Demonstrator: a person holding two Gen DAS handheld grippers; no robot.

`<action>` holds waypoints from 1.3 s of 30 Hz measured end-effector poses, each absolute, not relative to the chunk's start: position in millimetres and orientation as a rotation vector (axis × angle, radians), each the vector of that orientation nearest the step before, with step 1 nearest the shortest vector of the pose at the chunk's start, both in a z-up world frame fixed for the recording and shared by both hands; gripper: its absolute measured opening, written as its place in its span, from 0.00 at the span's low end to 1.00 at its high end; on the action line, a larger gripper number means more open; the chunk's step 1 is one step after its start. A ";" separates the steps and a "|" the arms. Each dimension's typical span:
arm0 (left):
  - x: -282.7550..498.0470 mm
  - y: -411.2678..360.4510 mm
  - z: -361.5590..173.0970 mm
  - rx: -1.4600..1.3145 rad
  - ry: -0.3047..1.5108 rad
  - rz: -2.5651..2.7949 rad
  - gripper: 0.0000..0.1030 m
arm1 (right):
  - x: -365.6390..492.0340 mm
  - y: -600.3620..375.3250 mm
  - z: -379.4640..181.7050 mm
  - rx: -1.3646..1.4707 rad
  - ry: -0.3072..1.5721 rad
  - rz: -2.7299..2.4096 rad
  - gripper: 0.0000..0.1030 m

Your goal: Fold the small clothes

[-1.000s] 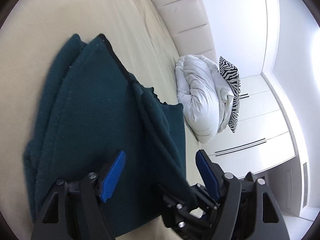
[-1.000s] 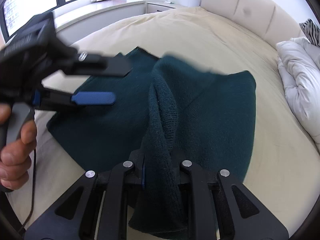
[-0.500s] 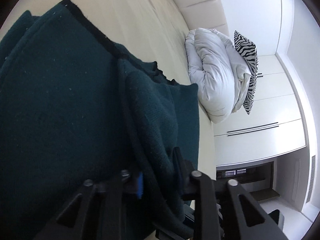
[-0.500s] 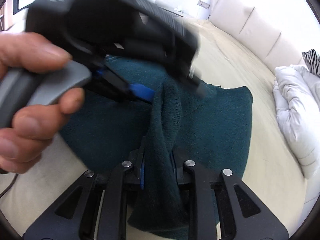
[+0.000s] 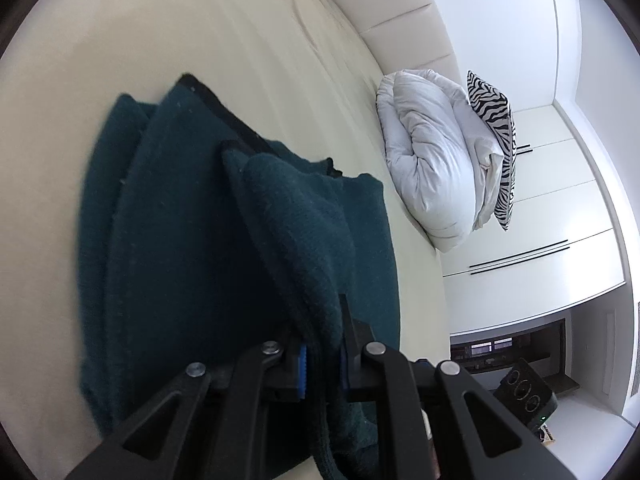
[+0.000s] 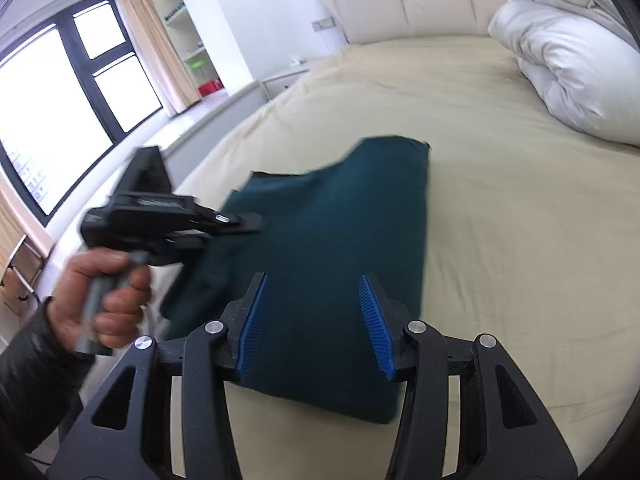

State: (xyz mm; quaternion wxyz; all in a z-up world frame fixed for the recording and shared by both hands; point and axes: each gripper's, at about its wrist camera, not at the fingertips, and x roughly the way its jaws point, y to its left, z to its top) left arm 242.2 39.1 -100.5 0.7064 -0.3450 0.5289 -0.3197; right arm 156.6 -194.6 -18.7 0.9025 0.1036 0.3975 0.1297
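Sweater, dark teal knit: lies folded on the cream bed, a black-trimmed edge at its far end, one thick fold raised off the rest.

Left gripper: fingers together, clamped on the raised fold of the sweater; blue pads just show either side of the knit. In the right wrist view the same gripper reaches in from the sweater's window side, held by a bare hand in a dark sleeve; image blurred there.

Right gripper: fingers wide apart, nothing between them; blue ribbed pads hang over the near end of the sweater. Whether they touch the cloth cannot be told.

White duvet: bundled on the bed beyond the sweater, well apart from it, near the padded headboard.

Zebra-print pillow: leaning against the far side of the duvet.

Window with curtain: beyond the bed edge, past the left gripper.

Containers: none seen.

Change over the last second: the right gripper, then clamped on a bunched ridge of the sweater, has let go and opened; that ridge now lies flat. The left gripper, then open above the cloth, has closed on a fold.
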 end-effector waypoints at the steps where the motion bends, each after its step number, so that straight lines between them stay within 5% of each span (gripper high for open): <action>1: 243.4 46.3 -99.1 -0.765 1.173 -0.702 0.12 | 160.4 -191.2 -24.1 0.194 0.834 0.266 0.44; 16: 268.2 108.7 -107.3 -0.746 1.167 -0.589 0.12 | 185.1 -91.4 -70.4 0.008 0.918 0.356 0.44; 21: 266.9 123.1 -139.8 -0.872 1.169 -0.571 0.18 | 189.5 -78.4 -94.7 0.011 0.964 0.347 0.44; 27: 244.2 144.4 -87.1 -0.750 1.007 -0.464 0.35 | 191.7 -87.8 -84.1 0.096 0.966 0.383 0.44; 32: 208.0 109.0 -45.9 -0.551 0.946 -0.592 0.35 | 185.0 -95.6 -79.3 0.183 0.951 0.442 0.44; 37: 190.5 75.1 -77.1 -0.349 1.031 -0.564 0.34 | 173.9 -106.2 -98.3 0.208 0.972 0.437 0.43; 39: 185.4 80.7 -92.8 -0.342 1.030 -0.548 0.16 | 169.6 -116.4 -99.5 0.239 0.971 0.429 0.42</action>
